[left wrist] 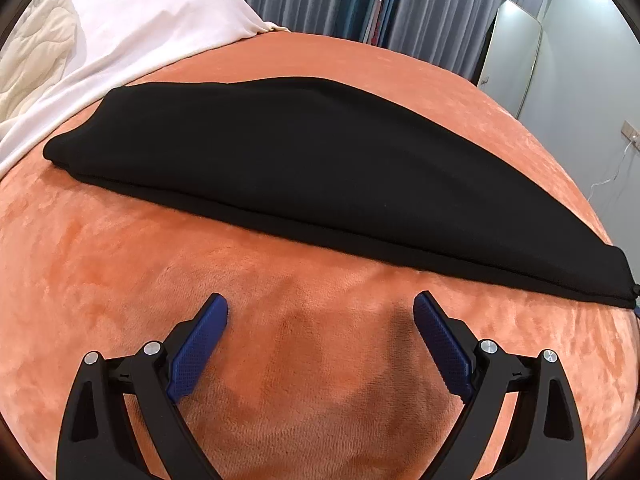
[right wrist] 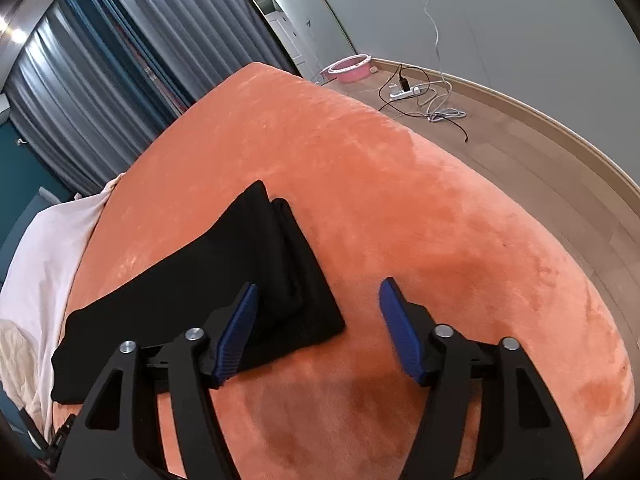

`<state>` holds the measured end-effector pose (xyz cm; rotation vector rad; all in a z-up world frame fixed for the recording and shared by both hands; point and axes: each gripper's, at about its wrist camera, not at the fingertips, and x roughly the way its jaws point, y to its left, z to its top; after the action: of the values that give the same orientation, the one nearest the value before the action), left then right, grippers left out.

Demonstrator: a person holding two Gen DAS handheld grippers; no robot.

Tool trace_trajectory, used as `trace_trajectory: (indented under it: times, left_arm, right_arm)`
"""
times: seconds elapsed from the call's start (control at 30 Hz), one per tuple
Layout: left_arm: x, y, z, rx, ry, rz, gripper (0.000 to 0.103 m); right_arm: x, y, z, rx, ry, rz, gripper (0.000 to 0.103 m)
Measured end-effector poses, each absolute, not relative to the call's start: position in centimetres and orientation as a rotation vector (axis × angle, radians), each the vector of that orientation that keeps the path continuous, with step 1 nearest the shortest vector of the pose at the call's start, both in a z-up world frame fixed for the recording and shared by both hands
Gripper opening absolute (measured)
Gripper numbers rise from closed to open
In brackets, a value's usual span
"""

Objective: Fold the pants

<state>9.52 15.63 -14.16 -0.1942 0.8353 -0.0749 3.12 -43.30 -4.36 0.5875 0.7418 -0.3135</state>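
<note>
I am holding both the left gripper [left wrist: 320, 308] and right gripper [right wrist: 318, 294] with jaws apart and empty, the black pants [left wrist: 280, 160] lying lengthwise-folded ahead of the left jaws, 1 end beside the right's, ready for regrasping.

A bedroom in a home

The bed [left wrist: 120, 264], covered in an orange plush blanket, fills most of both views. At its head end lie a white sheet [left wrist: 132, 28] and a cream quilt [left wrist: 36, 52]. Behind the bed hang grey pleated curtains [right wrist: 100, 80], with a tall mirror [left wrist: 516, 52] leaning on the pale wall beside them. Past the bed's foot, on the wooden floor [right wrist: 520, 152], sit a power strip with cables [right wrist: 412, 92] and a pink basin [right wrist: 352, 67].
</note>
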Motion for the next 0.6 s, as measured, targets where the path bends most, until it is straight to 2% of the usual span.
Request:
trace_trajectory:
  times: [0.1,0.17,0.2,0.3,0.47,0.6]
  left_arm:
    - [9.6,15.8,-14.1,-0.202,0.833,-0.079,0.092]
    - [9.5,16.0,-14.1,-0.208,0.831,-0.083,0.092]
    - [9.5,16.1,-14.2,-0.211,0.83,-0.085,0.092]
    - [9.4,16.5,-14.2,-0.223,0.826,-0.092,0.092]
    - [9.3,17.2,-14.2,-0.254,0.816,-0.111,0.092]
    - [9.0,18.2,-14.3,-0.306,0.798,-0.14,0.092]
  right_arm:
    - [4.0,-42.6,-4.6,0.575,0.761,-0.331,0.068]
    - [4.1,-41.8,-4.6,0.539,0.771,-0.331,0.053]
    - [4.6,-41.6,-4.9,0.543,0.782,-0.317,0.035]
    - [5.2,-41.7,-5.5,0.598,0.795,-0.294,0.021]
    - [6.1,-40.9,-4.5,0.685,0.786,-0.294,0.017]
    - [8.6,-35.3,0.0,0.625,0.752,-0.168,0.017]
